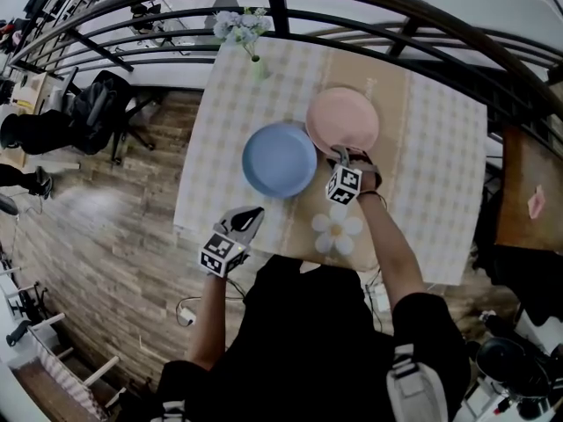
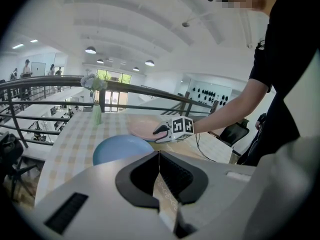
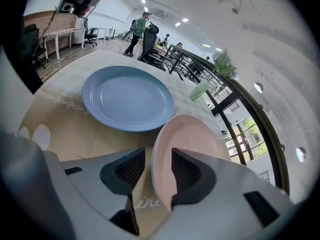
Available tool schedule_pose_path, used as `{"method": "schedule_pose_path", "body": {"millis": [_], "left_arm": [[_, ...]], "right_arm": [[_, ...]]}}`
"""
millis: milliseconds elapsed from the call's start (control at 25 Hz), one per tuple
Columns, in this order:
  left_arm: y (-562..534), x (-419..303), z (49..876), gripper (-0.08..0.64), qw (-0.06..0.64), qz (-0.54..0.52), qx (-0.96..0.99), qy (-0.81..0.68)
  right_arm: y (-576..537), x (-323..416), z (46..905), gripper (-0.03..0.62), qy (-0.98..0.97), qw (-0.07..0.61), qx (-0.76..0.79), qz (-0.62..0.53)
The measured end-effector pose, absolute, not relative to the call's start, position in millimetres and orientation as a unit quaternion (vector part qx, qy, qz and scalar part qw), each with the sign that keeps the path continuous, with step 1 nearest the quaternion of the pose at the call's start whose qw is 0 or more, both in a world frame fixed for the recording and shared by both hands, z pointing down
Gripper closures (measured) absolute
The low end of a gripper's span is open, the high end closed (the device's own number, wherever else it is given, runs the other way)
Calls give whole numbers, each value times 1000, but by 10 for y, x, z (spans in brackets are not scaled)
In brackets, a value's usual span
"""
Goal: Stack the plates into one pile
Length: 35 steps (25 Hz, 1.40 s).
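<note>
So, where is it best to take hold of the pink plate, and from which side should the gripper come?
Its near rim, from the person's side, slanting down. The pink plate is shallow with a thin edge, so only the rim fits between the jaws. The right gripper has that rim between its open jaws.

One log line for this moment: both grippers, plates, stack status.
left gripper: shut, empty | right gripper: open, pink plate rim between jaws | blue plate: flat on table | stack: not yet made
</note>
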<state>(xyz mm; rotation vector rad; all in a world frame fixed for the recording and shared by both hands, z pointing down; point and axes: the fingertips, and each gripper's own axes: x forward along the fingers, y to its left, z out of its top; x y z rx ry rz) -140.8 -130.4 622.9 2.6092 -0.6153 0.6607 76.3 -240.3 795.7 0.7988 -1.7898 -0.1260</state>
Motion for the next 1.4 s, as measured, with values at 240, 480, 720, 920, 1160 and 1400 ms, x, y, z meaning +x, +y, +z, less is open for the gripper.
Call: {"method": "schedule_pose_path", "body": {"millis": [240, 480, 720, 920, 1160, 1400], "left_arm": [[-1257, -1374, 6196, 557, 187, 229, 929, -223], [-1181, -1290, 6135, 557, 187, 225, 929, -229], [-1039, -1214, 6135, 557, 187, 225, 927, -236], [-928, -1104, 6112, 557, 182, 217, 927, -245], [-767, -1003, 6088, 557, 184, 214, 926, -249], [-653, -924, 6047, 557, 186, 206, 925, -261]], "right_arm": [[-2324, 738, 7929, 426, -760, 552, 337, -59], [-2270, 790, 7870, 426, -763, 549, 336, -58], [-2174, 865, 7830, 441, -765, 544, 339, -59], [-2056, 919, 7741, 593, -767, 535, 345, -81], [-1890, 938, 7724, 594, -772, 532, 340, -75], [-1724, 989, 7650, 594, -778, 521, 346, -67]]}}
